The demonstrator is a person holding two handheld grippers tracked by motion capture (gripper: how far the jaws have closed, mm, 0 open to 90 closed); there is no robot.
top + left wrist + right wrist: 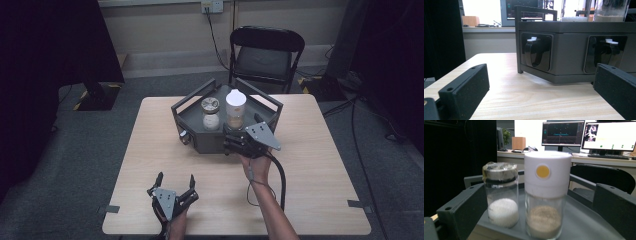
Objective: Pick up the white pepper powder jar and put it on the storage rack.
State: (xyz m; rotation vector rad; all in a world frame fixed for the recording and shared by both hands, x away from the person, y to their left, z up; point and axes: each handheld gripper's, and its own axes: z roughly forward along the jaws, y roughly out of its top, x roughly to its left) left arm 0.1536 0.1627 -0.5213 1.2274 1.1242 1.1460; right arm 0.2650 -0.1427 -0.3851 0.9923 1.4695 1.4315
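Jars stand side by side on the dark grey angular tray box [200, 142] at the far middle of the pale wooden table [150, 165]. The glass jar with the white cap and yellow dot [546, 195], holding brownish grains, lies straight ahead of my right gripper [240, 141]; its long axis is upright. The glass shaker with the metal lid [501, 195], holding white grains, stands just to its left, near it but apart as far as I can tell.

My right gripper's jaws are spread wide, holding nothing, and in the right gripper view they frame both jars, so I judge that closing now would catch the pair. I would need to shift right and forward so that only the white-capped jar sits between the jaws. The tray's raised rail [584, 182] runs behind and to the right, leaving modest room on that side.

My left gripper [175, 187] rests well back near the table's front edge, jaws spread and empty, facing the box's front wall with its two black latches [536, 53]. The right hand is plainly the nearer one.
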